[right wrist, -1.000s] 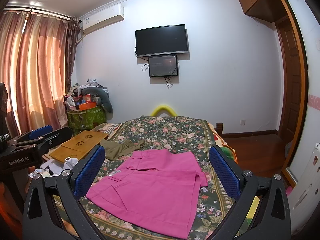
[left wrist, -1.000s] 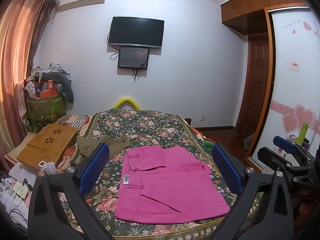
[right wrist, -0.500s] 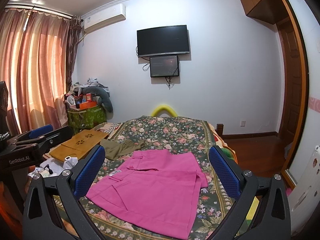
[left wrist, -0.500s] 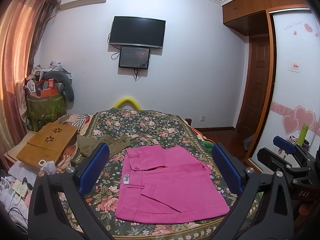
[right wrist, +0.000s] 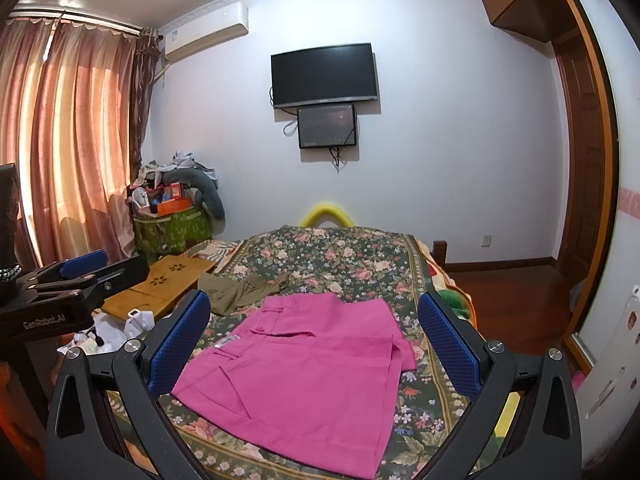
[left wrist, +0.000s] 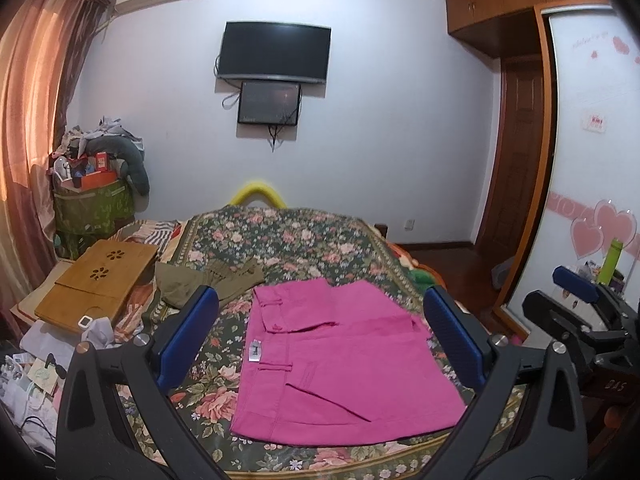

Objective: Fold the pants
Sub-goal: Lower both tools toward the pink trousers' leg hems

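Note:
The pink pants [left wrist: 340, 360] lie folded in a flat rectangle on the floral bedspread [left wrist: 280, 240], waistband toward the far side. They also show in the right wrist view [right wrist: 304, 376]. My left gripper [left wrist: 320, 332] is open and empty, held above the near edge of the bed. My right gripper [right wrist: 316, 336] is open and empty too, above the bed's near edge. The right gripper also shows at the right edge of the left wrist view [left wrist: 576, 304]; the left gripper shows at the left of the right wrist view [right wrist: 80, 276].
Olive-green clothing [left wrist: 208, 284] lies on the bed beyond the pants. A wooden lap desk [left wrist: 100, 280] and loose clutter [left wrist: 36, 368] sit left of the bed. A wardrobe [left wrist: 592, 160] with heart stickers stands at the right. A TV [left wrist: 276, 54] hangs on the far wall.

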Tool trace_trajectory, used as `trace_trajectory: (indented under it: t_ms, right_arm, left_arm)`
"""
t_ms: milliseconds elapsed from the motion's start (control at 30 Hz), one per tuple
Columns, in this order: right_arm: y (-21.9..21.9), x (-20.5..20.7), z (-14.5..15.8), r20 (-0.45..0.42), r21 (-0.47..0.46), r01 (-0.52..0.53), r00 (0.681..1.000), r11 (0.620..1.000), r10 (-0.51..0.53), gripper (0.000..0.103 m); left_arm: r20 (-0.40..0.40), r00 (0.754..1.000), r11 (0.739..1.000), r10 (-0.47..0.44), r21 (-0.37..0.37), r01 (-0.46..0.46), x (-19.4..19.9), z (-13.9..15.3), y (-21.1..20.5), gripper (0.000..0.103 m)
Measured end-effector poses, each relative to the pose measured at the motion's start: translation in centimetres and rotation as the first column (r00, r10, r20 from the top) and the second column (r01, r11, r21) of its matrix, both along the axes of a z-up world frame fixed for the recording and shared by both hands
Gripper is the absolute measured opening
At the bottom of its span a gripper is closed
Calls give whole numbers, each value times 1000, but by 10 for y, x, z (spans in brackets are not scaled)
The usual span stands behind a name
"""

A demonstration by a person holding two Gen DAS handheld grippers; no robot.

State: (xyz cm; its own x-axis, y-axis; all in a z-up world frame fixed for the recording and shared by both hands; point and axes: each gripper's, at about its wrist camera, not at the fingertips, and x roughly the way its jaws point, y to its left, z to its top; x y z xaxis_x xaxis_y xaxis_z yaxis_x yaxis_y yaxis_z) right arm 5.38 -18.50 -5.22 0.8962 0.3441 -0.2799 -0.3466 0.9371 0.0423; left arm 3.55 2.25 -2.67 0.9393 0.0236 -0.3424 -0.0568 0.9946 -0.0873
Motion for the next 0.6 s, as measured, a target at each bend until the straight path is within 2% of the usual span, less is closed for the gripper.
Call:
trace_trajectory:
  t_ms: [233, 433, 600]
  right_arm:
    - [-9, 35, -28, -97, -33, 45, 994, 998, -48, 103]
    - [-25, 81, -62, -212, -63, 75, 973, 995, -86, 103]
    - [-38, 114, -84, -285, -93, 92, 952, 991, -115, 103]
  left_arm:
    - [-143, 989, 999, 32, 27, -29, 49, -30, 6, 103]
    - [-284, 959, 1000, -9, -16, 5, 110, -64, 26, 103]
    - [-379, 925, 1000, -15, -23, 6, 159, -88, 49, 103]
